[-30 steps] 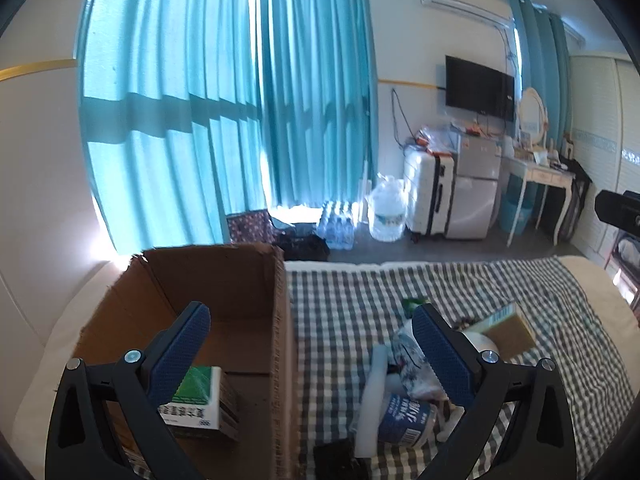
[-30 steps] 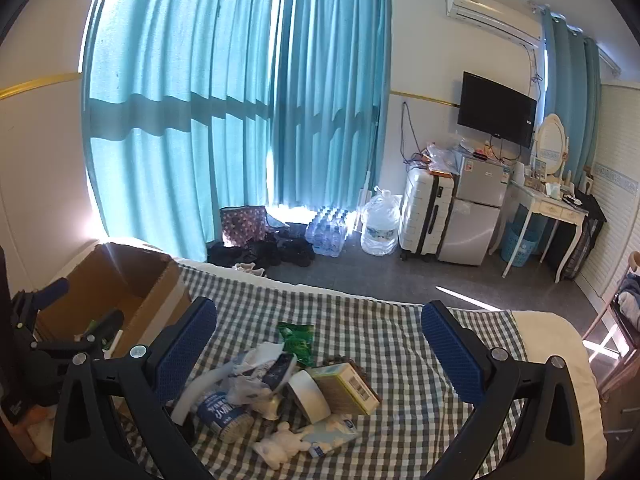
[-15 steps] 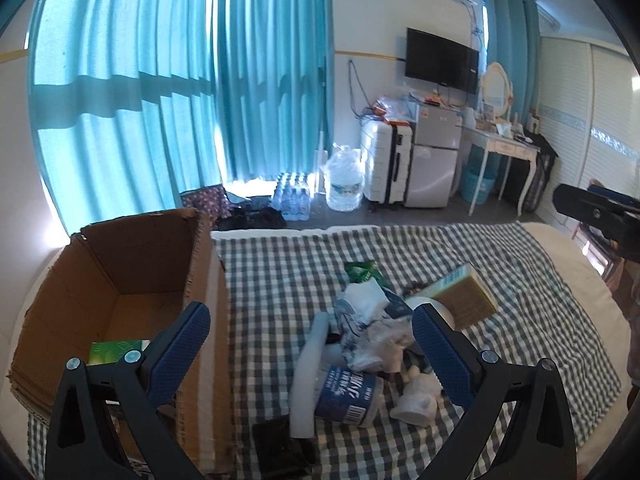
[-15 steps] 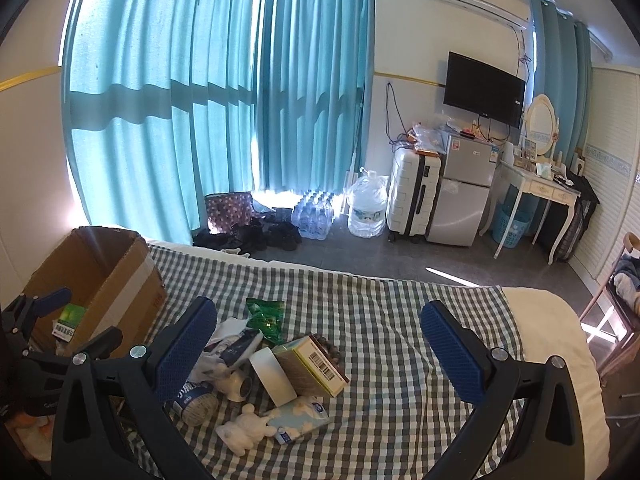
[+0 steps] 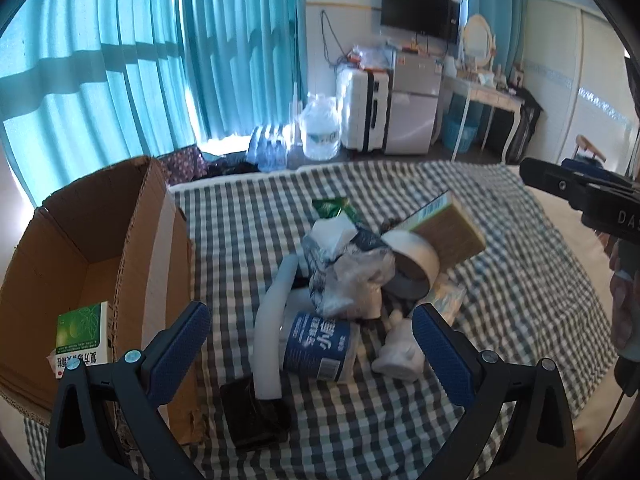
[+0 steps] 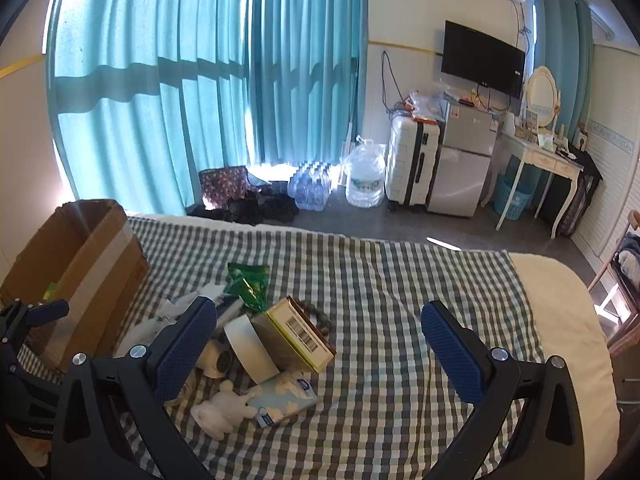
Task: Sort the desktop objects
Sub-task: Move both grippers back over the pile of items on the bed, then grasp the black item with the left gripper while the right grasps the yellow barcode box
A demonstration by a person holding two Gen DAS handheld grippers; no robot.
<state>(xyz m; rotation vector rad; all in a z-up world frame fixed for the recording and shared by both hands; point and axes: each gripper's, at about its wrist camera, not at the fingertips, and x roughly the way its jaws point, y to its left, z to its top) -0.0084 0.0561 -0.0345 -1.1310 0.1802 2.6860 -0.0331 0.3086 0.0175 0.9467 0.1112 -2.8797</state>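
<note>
A bed covered with a grey-and-white checked cloth (image 6: 400, 280) is seen, and an open brown cardboard box (image 5: 100, 248) is placed on its left part, with a green-and-white carton (image 5: 80, 334) lying inside. Beside the box, a heap is found: a yellow-edged cardboard carton (image 6: 298, 334), a white tape roll (image 6: 250, 346), a blue-labelled round tub (image 5: 320, 344), a white toy figure (image 6: 222, 410). The left gripper (image 5: 312, 354) is spread wide above the tub, gripping nothing. The right gripper (image 6: 318, 348) is also spread, empty, over the heap.
</note>
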